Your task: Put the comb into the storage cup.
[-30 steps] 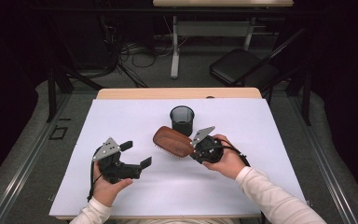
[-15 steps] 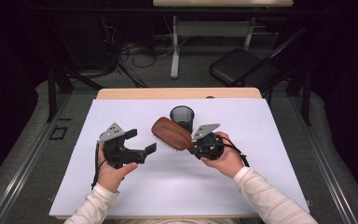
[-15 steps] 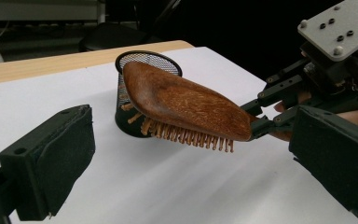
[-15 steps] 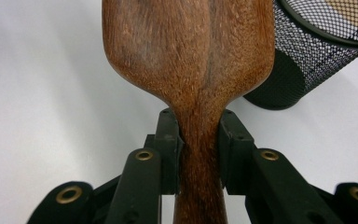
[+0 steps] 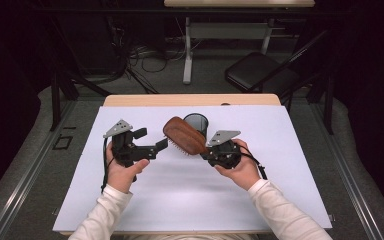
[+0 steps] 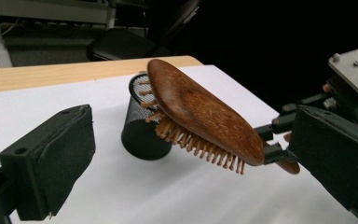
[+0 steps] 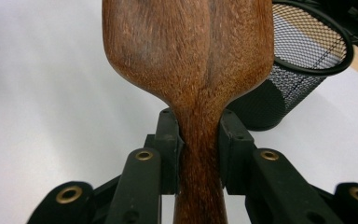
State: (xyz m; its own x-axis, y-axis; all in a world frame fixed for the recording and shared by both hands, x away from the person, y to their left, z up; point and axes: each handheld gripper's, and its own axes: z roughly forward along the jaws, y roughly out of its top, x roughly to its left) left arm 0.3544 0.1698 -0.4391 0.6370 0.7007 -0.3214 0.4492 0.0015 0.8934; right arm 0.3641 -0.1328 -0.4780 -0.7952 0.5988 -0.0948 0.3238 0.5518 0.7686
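While clamped in right fingers, one wooden hairbrush beside one mesh cup; left fingers apart, empty.

Between the left gripper and the wooden hairbrush lies only a narrow gap — the brush head hangs in front of the mesh cup, blocking it. The white mat nearer the person lies bare — open passage.
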